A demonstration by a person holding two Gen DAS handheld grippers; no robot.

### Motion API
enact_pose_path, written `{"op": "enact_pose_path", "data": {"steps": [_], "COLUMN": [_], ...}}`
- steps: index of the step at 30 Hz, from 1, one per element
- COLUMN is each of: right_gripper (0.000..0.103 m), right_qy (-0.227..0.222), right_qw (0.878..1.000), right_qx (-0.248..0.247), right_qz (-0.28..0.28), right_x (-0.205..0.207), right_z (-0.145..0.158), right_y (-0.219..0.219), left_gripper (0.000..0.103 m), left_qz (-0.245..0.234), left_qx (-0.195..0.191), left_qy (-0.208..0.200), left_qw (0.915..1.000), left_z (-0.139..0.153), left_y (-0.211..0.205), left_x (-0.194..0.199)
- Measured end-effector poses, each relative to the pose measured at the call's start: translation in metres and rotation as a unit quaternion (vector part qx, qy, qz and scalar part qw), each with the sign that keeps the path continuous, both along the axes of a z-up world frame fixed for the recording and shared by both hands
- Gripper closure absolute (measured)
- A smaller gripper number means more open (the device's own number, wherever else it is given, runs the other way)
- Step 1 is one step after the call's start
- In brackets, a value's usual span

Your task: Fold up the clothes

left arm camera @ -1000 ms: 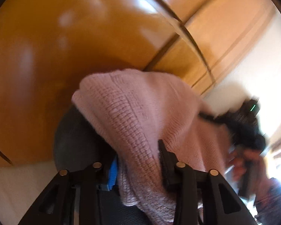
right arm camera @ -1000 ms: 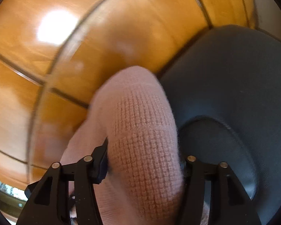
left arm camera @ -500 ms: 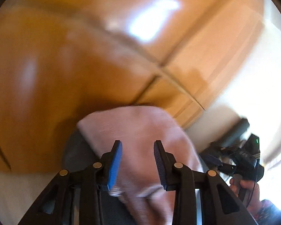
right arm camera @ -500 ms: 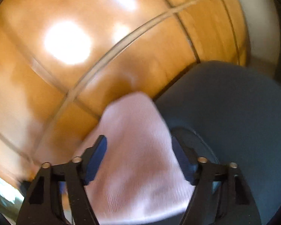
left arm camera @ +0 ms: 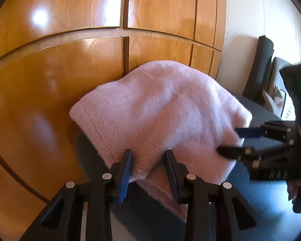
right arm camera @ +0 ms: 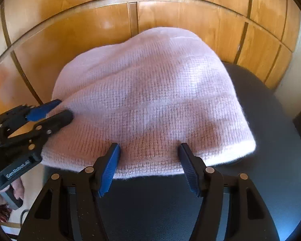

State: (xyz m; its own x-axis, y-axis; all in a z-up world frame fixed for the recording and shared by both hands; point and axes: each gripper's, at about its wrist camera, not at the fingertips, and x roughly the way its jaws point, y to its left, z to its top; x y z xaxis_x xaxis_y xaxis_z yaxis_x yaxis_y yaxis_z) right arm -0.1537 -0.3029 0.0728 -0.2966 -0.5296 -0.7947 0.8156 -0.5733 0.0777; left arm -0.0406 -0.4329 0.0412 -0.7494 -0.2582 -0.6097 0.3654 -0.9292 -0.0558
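Observation:
A folded pink knitted sweater (left arm camera: 158, 112) lies on a dark round seat (left arm camera: 256, 188); it also fills the middle of the right wrist view (right arm camera: 150, 100). My left gripper (left arm camera: 149, 160) is open, its jaws at the sweater's near edge, gripping nothing. It shows from the side in the right wrist view (right arm camera: 64, 108). My right gripper (right arm camera: 149, 152) is open and wide, at the sweater's front hem, and appears from the side in the left wrist view (left arm camera: 228, 140).
Glossy wooden cupboard doors (left arm camera: 70, 60) stand right behind the seat (right arm camera: 271, 140). A white wall (left arm camera: 242, 30) and a dark chair or bag (left arm camera: 262, 64) are to the right. Pale floor shows below the seat's edge.
Both grippers let go of the sweater and opened. The sweater dropped onto the seat and both grippers drew back from it.

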Motion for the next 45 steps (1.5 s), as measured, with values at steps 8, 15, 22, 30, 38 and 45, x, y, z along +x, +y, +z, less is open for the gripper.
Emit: {"op": "enact_pose_path", "data": {"steps": [8, 15, 22, 30, 38, 45], "right_gripper": [0.023, 0.000, 0.000, 0.000, 0.000, 0.000], "right_qy": [-0.004, -0.032, 0.051, 0.094, 0.095, 0.091], "right_qw": [0.997, 0.990, 0.991, 0.986, 0.984, 0.986], "right_qx": [-0.039, -0.054, -0.024, -0.061, -0.074, -0.060], "right_qz": [-0.065, -0.127, -0.122, -0.126, -0.131, -0.130], "right_x": [0.020, 0.075, 0.123, 0.141, 0.146, 0.144], "right_z": [0.028, 0.052, 0.080, 0.125, 0.130, 0.127], "right_y": [0.024, 0.049, 0.058, 0.089, 0.097, 0.093], "left_gripper": [0.068, 0.067, 0.066, 0.066, 0.066, 0.066], "left_qz": [0.038, 0.085, 0.109, 0.128, 0.145, 0.164], "left_qx": [0.079, 0.086, 0.047, 0.017, -0.003, 0.005], "left_qy": [-0.002, -0.019, -0.013, -0.002, -0.008, -0.025], "left_qw": [0.9961, 0.9924, 0.9929, 0.9916, 0.9893, 0.9861], "left_z": [0.036, 0.067, 0.110, 0.149, 0.159, 0.155], "left_y": [-0.010, 0.025, 0.054, 0.074, 0.086, 0.085], "left_x": [0.054, 0.084, 0.104, 0.112, 0.117, 0.116]}}
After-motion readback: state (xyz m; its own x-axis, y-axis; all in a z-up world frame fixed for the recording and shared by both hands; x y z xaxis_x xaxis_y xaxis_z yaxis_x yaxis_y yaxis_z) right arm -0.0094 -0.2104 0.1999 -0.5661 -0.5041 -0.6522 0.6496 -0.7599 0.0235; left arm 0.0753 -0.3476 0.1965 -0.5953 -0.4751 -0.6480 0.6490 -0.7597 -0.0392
